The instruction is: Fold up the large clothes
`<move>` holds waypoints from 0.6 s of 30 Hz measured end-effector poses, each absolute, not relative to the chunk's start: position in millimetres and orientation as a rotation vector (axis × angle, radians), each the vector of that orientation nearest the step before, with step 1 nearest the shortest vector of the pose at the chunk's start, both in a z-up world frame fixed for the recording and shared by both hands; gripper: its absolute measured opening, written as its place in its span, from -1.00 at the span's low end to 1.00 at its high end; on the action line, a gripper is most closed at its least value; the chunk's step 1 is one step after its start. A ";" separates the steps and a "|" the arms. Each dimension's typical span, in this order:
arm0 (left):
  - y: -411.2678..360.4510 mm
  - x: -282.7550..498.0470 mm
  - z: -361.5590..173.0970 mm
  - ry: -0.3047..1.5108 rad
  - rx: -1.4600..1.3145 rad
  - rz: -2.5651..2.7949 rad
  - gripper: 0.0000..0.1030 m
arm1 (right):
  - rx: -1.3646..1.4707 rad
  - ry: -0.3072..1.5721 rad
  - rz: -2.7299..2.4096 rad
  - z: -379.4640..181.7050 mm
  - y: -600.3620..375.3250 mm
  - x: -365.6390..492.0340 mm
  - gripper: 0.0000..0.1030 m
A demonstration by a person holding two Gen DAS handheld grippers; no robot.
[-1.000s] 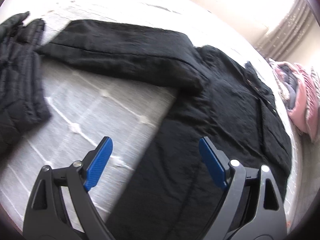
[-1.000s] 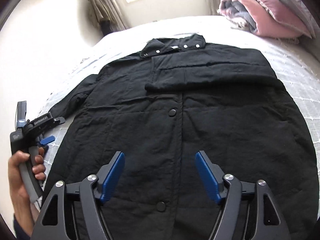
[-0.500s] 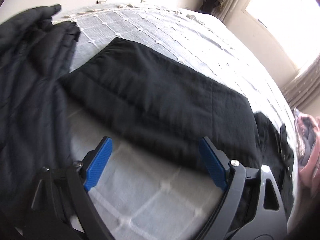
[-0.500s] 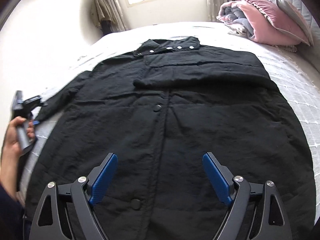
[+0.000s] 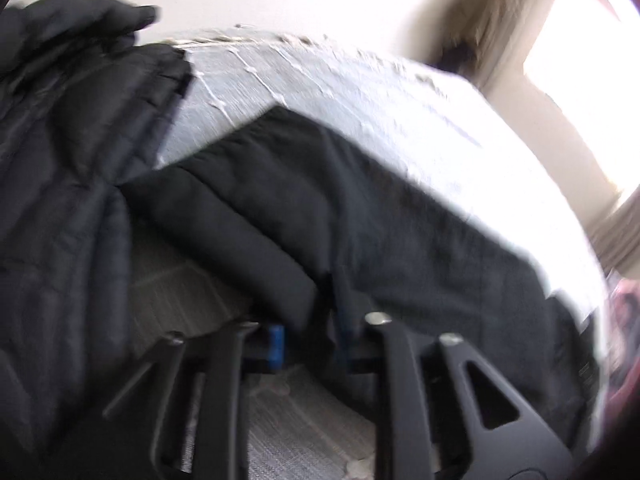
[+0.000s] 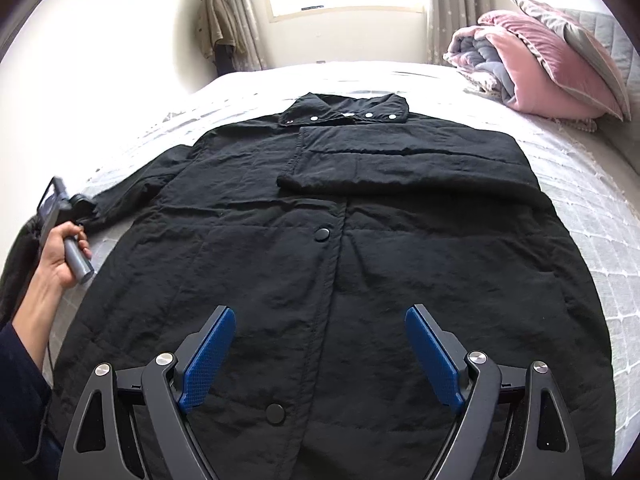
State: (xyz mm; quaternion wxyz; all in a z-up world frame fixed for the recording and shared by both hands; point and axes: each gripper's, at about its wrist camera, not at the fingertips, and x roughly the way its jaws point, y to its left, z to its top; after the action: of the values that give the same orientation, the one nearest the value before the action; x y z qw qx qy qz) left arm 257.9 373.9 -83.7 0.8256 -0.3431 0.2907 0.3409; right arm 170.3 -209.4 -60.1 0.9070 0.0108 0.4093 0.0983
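A black coat (image 6: 320, 264) lies face up on the bed, collar at the far end. Its right sleeve (image 6: 400, 168) is folded across the chest. Its left sleeve (image 6: 132, 188) stretches out to the left. My left gripper (image 5: 316, 320) is at the near edge of that sleeve (image 5: 280, 200), close to the cuff. Its jaws are closing with the black cloth pinched between them. In the right wrist view a hand (image 6: 60, 252) holds this left gripper (image 6: 76, 204) at the sleeve's end. My right gripper (image 6: 320, 312) hovers open over the coat's lower front, holding nothing.
A second dark quilted jacket (image 5: 60, 160) lies just left of the sleeve. A folded pink and grey duvet with a pillow (image 6: 540, 72) sits at the bed's far right. The grey quilted bedspread (image 6: 580, 208) shows around the coat. A garment (image 6: 216, 28) hangs by the window.
My left gripper has swung left along the outstretched sleeve towards its cuff end, come down, and its jaws have gone from wide open to pinching the cloth. The right gripper has opened a little wider.
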 end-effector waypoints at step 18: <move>311.1 229.5 49.3 0.245 -0.489 0.524 -0.84 | 0.185 0.864 0.251 -54.2 -229.9 171.3 0.71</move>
State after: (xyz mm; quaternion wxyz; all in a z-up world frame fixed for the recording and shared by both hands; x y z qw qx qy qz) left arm 229.5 311.1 49.3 0.9292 -0.2387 0.1195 0.2557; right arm 171.3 -229.9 -54.2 0.8964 0.0895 0.4168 0.1211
